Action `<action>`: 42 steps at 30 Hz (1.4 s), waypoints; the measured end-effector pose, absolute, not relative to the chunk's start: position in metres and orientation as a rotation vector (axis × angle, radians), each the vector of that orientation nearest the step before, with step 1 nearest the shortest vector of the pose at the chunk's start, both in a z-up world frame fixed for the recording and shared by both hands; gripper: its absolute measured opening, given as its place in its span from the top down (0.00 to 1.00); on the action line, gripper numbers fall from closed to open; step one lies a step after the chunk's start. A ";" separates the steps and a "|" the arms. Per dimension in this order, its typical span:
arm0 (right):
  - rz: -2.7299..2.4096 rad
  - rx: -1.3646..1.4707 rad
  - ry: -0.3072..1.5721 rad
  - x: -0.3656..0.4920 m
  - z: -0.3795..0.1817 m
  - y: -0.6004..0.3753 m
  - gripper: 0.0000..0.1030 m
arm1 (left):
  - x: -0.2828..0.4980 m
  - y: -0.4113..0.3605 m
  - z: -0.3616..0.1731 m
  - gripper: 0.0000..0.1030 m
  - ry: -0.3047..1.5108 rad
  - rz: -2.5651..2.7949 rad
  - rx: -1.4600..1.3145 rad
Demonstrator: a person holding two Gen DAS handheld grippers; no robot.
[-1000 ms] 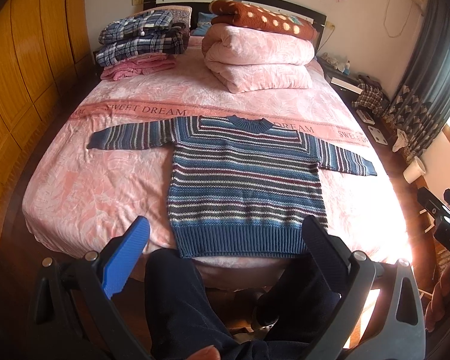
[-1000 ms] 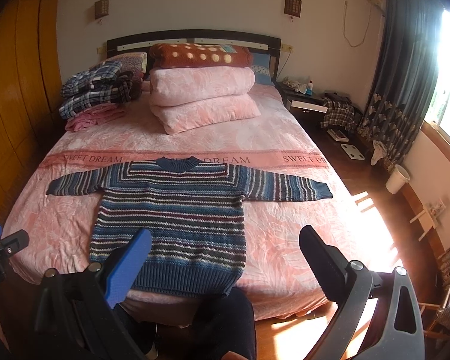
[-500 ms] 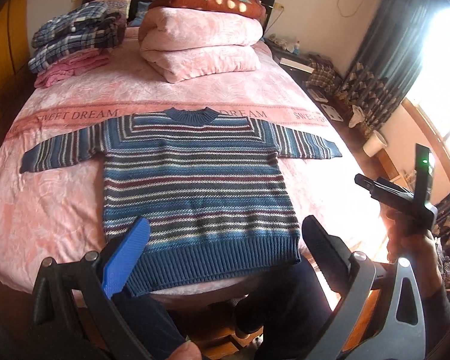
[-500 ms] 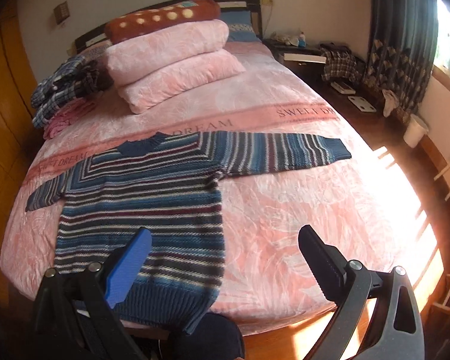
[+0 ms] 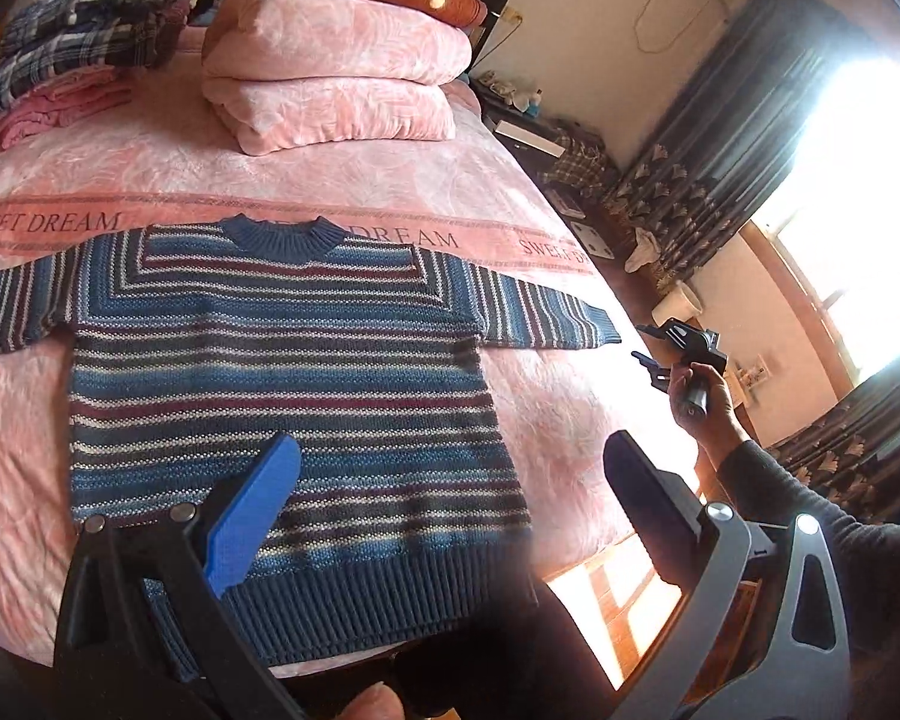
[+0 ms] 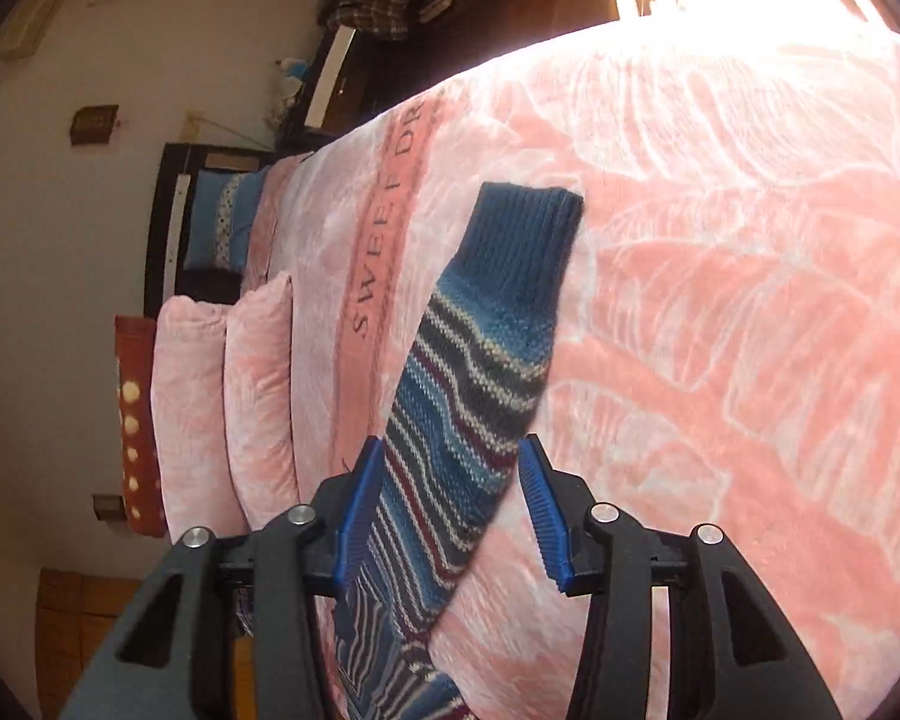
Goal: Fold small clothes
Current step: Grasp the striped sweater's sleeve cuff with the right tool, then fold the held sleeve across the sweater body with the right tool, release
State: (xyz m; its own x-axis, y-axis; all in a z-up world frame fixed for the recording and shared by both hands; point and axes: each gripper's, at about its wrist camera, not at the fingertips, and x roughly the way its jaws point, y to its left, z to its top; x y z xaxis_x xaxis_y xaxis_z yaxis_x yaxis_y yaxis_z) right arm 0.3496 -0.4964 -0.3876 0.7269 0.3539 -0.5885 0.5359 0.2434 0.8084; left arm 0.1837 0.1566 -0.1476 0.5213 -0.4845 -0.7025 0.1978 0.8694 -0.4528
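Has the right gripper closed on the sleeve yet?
No. The right gripper is open, its fingers either side of the sweater's right sleeve.

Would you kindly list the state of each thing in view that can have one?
Striped sweater: spread flat on the bed, unfolded, both sleeves out.
Sleeve on the right: flat, lined up between the right jaws, not gripped.
Left gripper: open, above the hem.
Right gripper: open, held in a hand.
Pink quilt: folded, stacked near the headboard.
Plaid clothes: folded, piled.
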 end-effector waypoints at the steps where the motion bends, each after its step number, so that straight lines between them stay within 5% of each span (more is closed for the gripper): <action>1: -0.161 1.380 0.801 0.358 -0.396 -0.505 0.54 | 0.188 0.159 -0.154 0.03 0.949 -0.415 -0.347; 16: -0.230 1.384 0.806 0.422 -0.459 -0.537 0.58 | 0.230 0.180 -0.219 0.03 1.037 -0.365 -0.517; 21: -0.224 1.376 0.792 0.428 -0.453 -0.539 0.87 | 0.233 0.190 -0.228 0.03 1.045 -0.375 -0.625; 42: 0.174 0.892 0.643 0.462 -0.219 -0.346 0.90 | 0.215 0.246 -0.231 0.03 1.075 -0.214 -0.554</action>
